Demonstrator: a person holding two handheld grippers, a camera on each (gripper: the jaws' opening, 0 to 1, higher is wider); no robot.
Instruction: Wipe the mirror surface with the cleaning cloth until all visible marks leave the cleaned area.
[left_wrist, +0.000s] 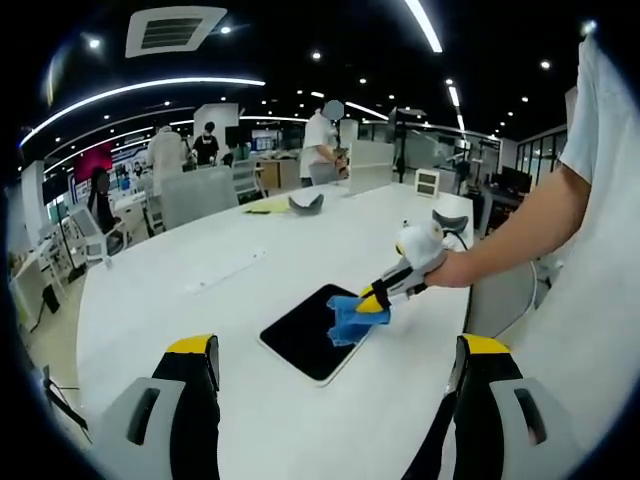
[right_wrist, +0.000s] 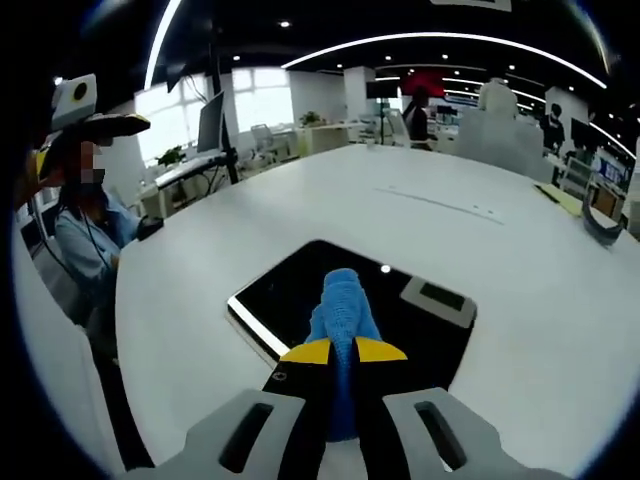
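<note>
On the broad white table (left_wrist: 200, 300), the left gripper (left_wrist: 335, 385) is hovering with its two yellow-tipped black jaws spread wide and nothing between them, pointing toward the work from the near edge. Ahead of it, the flat rectangular mirror with a dark reflective face and pale rim (left_wrist: 300, 335) is lying flat on the tabletop. At the mirror's right edge, the folded blue cleaning cloth (left_wrist: 352, 320) is resting on the glass, and the right gripper (left_wrist: 376, 299) is pinching it, with a person's forearm running off to the right.

In the right gripper view, the right gripper (right_wrist: 342, 350) is showing its jaws pressed together on the cloth (right_wrist: 342, 300), which is extending forward over the mirror (right_wrist: 280, 295). The glass is reflecting a ceiling light and a pale ceiling panel; whether any marks remain cannot be told from these views.

The step in hand appears to be the wiping stroke. To do it well:

1. Keep the pinch firm so the cloth is not slipping out under drag.
2. Hold the cloth flat against the glass, not the jaw tips.
3. Sweep in overlapping passes from one edge to the other.
4. Since the mirror may slide on the smooth table, brace its rim with the free left gripper if needed.
</note>
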